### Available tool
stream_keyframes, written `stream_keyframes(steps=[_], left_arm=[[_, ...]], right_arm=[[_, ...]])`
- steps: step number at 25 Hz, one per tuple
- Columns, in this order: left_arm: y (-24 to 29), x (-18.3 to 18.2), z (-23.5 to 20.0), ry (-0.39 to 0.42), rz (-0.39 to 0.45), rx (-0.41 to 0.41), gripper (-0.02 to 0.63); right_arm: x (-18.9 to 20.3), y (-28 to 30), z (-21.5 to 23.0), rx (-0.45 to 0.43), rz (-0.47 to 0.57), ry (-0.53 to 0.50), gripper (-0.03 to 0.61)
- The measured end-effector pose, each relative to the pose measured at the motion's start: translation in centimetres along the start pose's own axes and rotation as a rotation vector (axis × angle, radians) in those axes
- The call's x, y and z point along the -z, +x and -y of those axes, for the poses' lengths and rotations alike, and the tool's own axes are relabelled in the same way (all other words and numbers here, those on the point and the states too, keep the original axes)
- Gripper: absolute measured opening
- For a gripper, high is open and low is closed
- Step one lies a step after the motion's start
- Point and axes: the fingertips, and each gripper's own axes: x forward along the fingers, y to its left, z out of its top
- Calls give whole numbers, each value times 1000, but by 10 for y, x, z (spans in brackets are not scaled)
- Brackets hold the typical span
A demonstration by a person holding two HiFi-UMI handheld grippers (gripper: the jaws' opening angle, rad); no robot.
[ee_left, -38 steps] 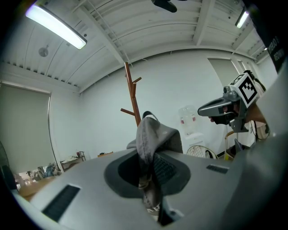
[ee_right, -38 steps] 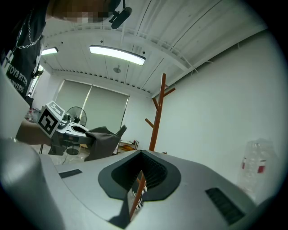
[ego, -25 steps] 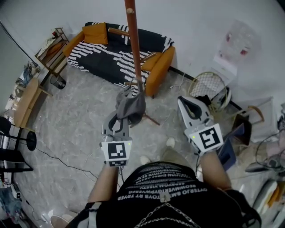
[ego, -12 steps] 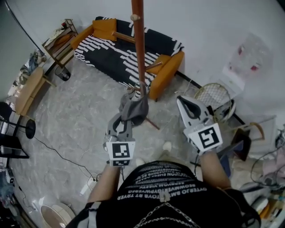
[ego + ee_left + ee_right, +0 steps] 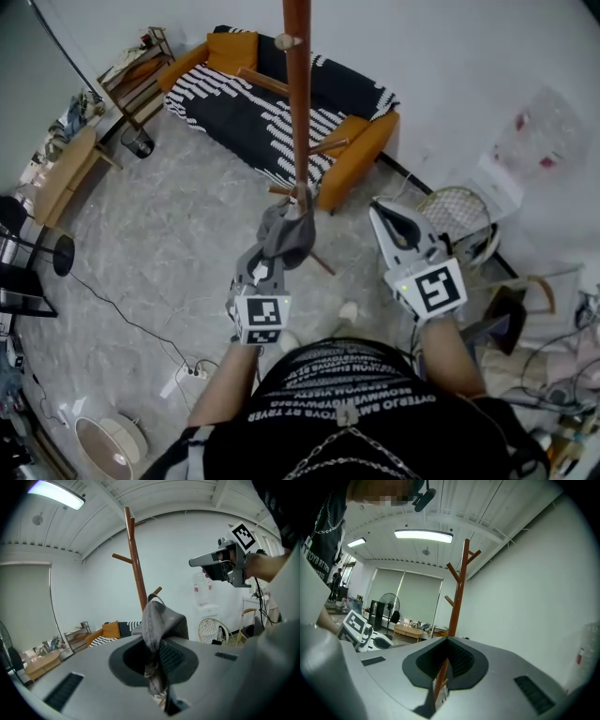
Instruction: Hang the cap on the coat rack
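Striped sofa [image 5: 246, 111] by the far wall, and my left hand-held gripper [image 5: 157, 667] pinches the grey cap [image 5: 161, 620] up in front of the coat rack [image 5: 298, 112], right hand-held gripper [image 5: 440, 679] closed, empty.

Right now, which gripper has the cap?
The left gripper: it is shut on the grey cap, close to the coat rack. The right gripper is shut with nothing between its jaws.

Material of cap [image 5: 286, 236]: grey cloth, matt, soft, creased. My left gripper [image 5: 155, 667] and right gripper [image 5: 443, 670]: smooth matt grey plastic, dark ribbed pads. Wood of coat rack [image 5: 298, 94]: reddish-brown, smooth, slight sheen. Glossy marbled floor [image 5: 178, 234]. Patterned cloth sofa [image 5: 234, 103].
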Motion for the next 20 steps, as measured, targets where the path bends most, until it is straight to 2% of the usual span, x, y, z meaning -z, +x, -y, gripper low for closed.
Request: stream_keyframes(steps=[14,20], left_arm=[[45,45,6,-73,-63,16,25],[56,57,11,-73,-80,24,25]], right_arm=[[5,10,3,-20,-24,3,-8],[5,4,2,-17,-29,-1,-8]])
